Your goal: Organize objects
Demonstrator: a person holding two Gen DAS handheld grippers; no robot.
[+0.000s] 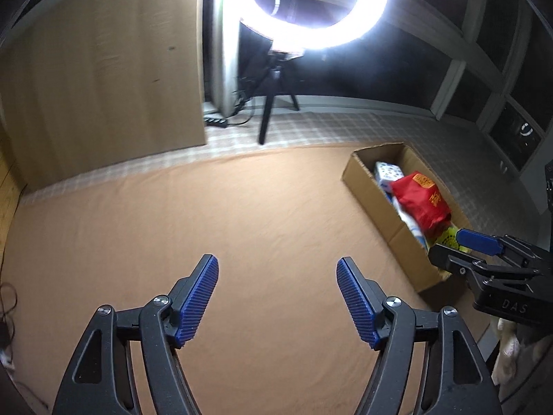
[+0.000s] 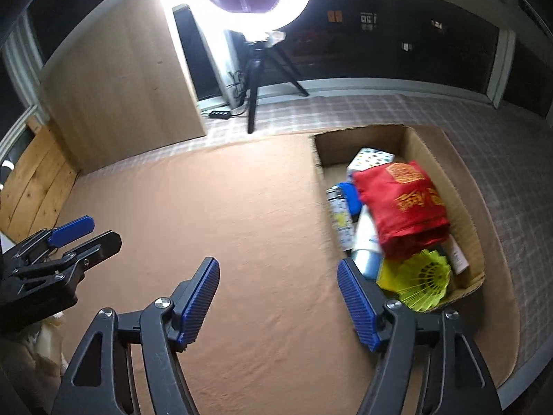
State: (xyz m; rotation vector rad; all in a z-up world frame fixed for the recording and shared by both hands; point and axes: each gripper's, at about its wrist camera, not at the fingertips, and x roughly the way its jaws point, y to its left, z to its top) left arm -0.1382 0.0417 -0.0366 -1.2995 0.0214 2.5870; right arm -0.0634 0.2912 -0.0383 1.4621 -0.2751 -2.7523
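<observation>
Left wrist view: left hand-held gripper [image 1: 277,278] hanging open, empty, over tan cloth [image 1: 207,214]; cardboard box [image 1: 373,190] sitting to the right w/ red bag [image 1: 423,204] inside.
Right wrist view: right hand-held gripper [image 2: 278,278] standing open, nothing btwn pads; box [image 2: 428,159] holding red bag [image 2: 402,204], yellow shuttlecock [image 2: 427,282], white tube [image 2: 366,238].

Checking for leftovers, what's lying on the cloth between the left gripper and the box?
Nothing: in the left wrist view, only bare brown cloth stretches from the left gripper to the box.
</observation>
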